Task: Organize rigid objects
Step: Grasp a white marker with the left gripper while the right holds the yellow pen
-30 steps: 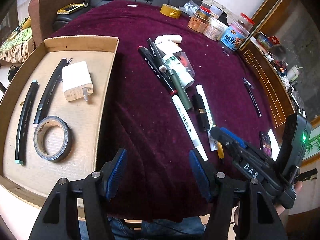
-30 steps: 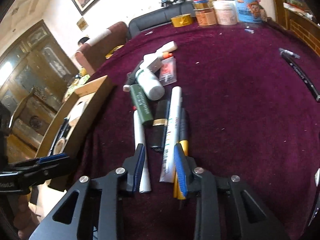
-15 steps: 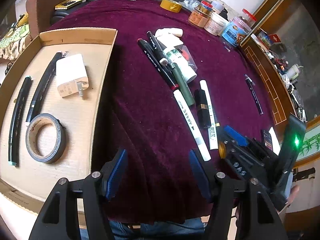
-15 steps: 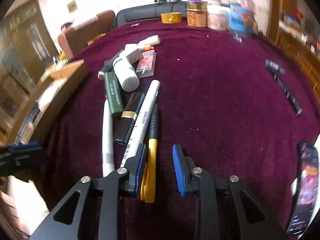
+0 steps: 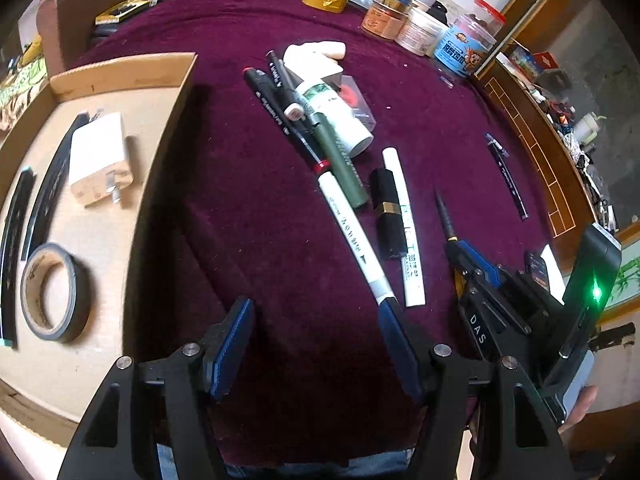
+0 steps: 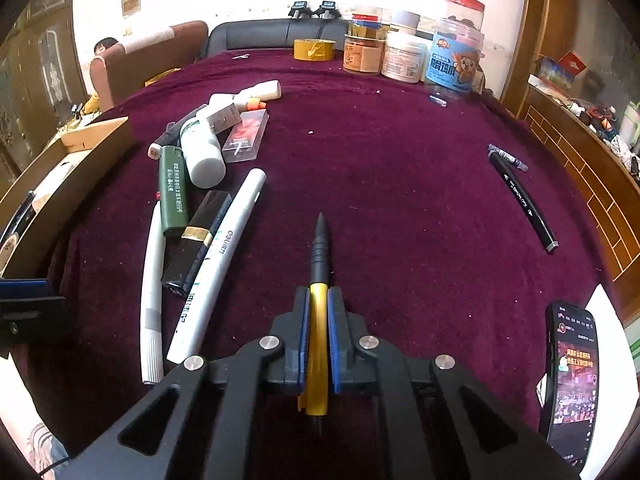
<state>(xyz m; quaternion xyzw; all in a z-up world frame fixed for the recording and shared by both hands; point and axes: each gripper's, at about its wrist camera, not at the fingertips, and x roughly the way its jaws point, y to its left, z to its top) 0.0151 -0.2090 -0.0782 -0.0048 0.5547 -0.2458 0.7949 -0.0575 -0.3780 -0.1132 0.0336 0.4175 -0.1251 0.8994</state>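
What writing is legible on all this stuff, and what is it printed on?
"deli": white marker beside the black tube.
"DAS": body of the right gripper.
Too small or blurred to read: green lighter, blue jar label, black marker, phone screen.

Right gripper [image 6: 318, 344]: black frame, blue pads on the fingers [image 6: 303, 336]. Between them a pen [image 6: 319, 320], yellow barrel, black ribbed tip ahead of the fingers. Worktop [image 6: 400, 184] covered in dark maroon cloth with pale specks. Left of the fingers: white marker [image 6: 218, 264] with black lettering, black lipstick tube [image 6: 196, 240] with gold band, olive-green lighter [image 6: 173, 192] with white print, white bottle [image 6: 202, 152] with green label. Right of fingers: black marker [image 6: 524, 200], white print. Left gripper [image 5: 312, 344]: black, blue pads. Left of its fingers: tan cardboard tray [image 5: 120, 240], white charger [image 5: 98, 160], black tape roll [image 5: 54, 292] with tan core.
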